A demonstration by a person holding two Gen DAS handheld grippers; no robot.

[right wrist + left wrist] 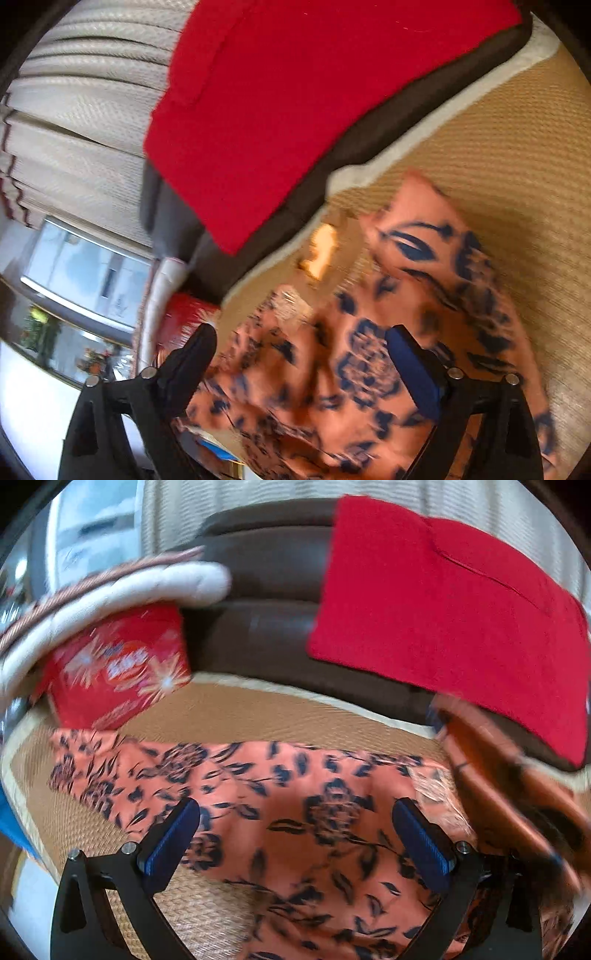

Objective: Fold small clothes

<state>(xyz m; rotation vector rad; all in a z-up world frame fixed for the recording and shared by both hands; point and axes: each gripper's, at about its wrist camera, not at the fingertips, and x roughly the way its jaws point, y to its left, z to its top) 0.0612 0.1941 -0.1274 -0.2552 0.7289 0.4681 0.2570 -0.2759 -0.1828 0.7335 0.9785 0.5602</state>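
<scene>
Left wrist view: the left gripper (295, 823) hangs with jaws wide apart and nothing between them, over the salmon floral garment (288, 812), which lies spread with some rumpling on the woven mat (229, 716) in front of the dark sofa (266, 590) draped with a red cloth (443, 609). Right wrist view, blurred: the right gripper (301, 350) is likewise spread and empty above the same garment, whose far part looks raised or bunched. Judgement: the step is an early one, between grasps, before the first fold; the next move calls for each gripper to close on an edge or corner.
</scene>
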